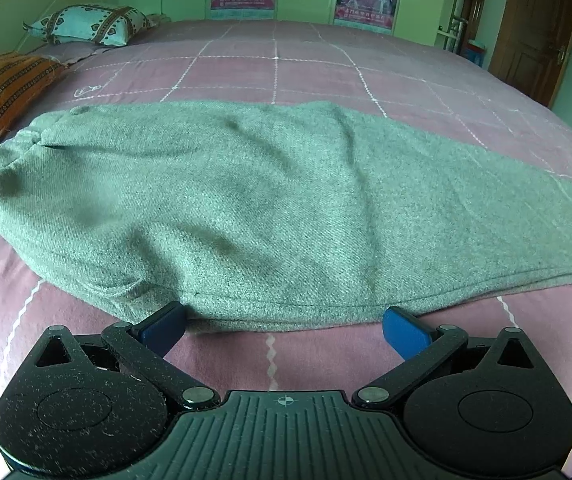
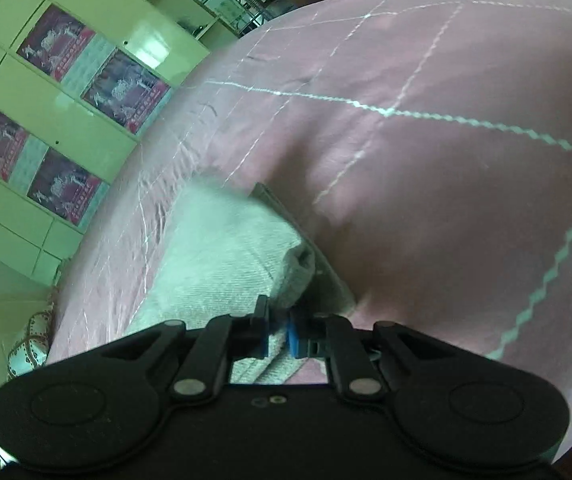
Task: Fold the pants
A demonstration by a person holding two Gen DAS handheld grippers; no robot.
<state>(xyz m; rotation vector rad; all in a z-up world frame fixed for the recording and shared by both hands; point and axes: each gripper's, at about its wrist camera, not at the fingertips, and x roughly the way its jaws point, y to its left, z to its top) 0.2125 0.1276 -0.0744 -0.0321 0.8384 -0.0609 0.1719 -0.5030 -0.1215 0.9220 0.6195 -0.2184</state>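
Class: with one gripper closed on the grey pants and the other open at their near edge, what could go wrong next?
1. The right gripper pinches only a small bunch of the pants; it may slip when lifted.
2. The left gripper, open, might also grab the pink bedspread.

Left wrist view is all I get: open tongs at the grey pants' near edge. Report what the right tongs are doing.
Observer: The right tongs are shut on the pants, pinching a bunched end of the fabric.
Operator: Say whether that end lies flat.
Observer: No, it is raised off the pink bedspread in a fold.
Operator: Tell me what is beside that end.
Observer: Only bedspread to its right; a cabinet with posters stands beyond the bed.
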